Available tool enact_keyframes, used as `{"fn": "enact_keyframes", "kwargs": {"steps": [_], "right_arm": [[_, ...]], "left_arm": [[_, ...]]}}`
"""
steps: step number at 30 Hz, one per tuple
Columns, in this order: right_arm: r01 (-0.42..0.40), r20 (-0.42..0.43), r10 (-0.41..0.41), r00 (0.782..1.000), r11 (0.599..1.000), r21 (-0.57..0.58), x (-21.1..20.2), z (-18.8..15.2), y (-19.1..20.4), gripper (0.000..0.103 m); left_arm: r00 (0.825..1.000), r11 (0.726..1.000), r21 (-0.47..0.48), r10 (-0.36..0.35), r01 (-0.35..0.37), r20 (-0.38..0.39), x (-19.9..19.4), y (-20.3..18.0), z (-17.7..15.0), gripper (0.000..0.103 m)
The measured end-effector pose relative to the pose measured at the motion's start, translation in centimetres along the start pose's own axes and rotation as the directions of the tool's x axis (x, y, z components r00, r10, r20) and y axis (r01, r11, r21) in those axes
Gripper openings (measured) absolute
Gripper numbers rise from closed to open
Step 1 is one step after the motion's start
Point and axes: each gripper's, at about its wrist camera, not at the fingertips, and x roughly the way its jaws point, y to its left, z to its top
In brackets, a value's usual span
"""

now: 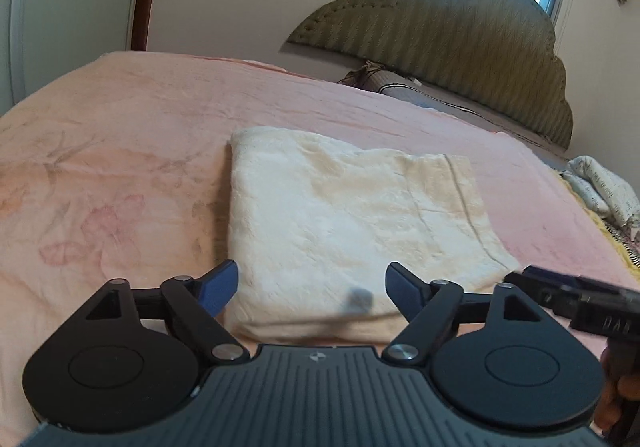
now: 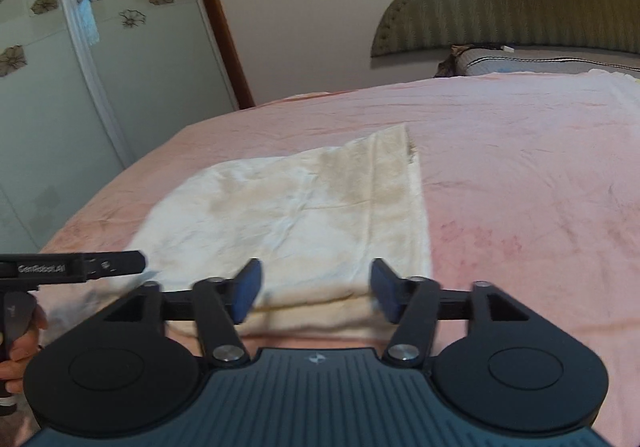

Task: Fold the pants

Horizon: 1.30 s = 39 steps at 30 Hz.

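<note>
Already folded, the pants (image 1: 340, 223) lie flat on the bed (image 1: 120, 135); left gripper (image 1: 312, 287) and right gripper (image 2: 316, 289) gape empty just above the near edge, where a dipping pad could snag the top layer.

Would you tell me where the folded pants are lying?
The folded pants lie on the pink bedspread, just ahead of both open grippers, centre in both wrist views.

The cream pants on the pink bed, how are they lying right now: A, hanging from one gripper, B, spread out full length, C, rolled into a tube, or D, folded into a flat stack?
D: the cream pants lie as a flat layered rectangle on the pink bed, with both the left gripper and the right gripper open and clear of them.
</note>
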Motion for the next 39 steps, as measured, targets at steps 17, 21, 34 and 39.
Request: {"fn": "enact_keyframes", "kwargs": {"steps": [17, 21, 34, 39], "right_arm": [[-0.042, -0.113, 0.029, 0.993, 0.993, -0.108, -6.3, -6.3, 6.1, 0.090], [-0.021, -0.137, 0.005, 0.991, 0.993, -0.119, -7.3, -6.6, 7.3, 0.097], [0.166, -0.047, -0.166, 0.985, 0.986, -0.013, -7.8, -4.8, 7.8, 0.103], [0.215, -0.095, -0.216, 0.972, 0.976, -0.017, -5.1, -5.1, 7.3, 0.103]], "left_arm": [[0.991, 0.995, 0.046, 0.094, -0.090, -0.092, -1.4, -2.5, -5.1, 0.094], [0.987, 0.988, 0.087, 0.133, -0.126, -0.088, -1.5, -3.0, -5.7, 0.094], [0.982, 0.985, 0.079, 0.162, -0.155, -0.092, -1.7, -2.3, -6.6, 0.094], [0.980, 0.981, 0.094, 0.176, -0.167, -0.091, -1.5, -2.3, -6.7, 0.096]]}}
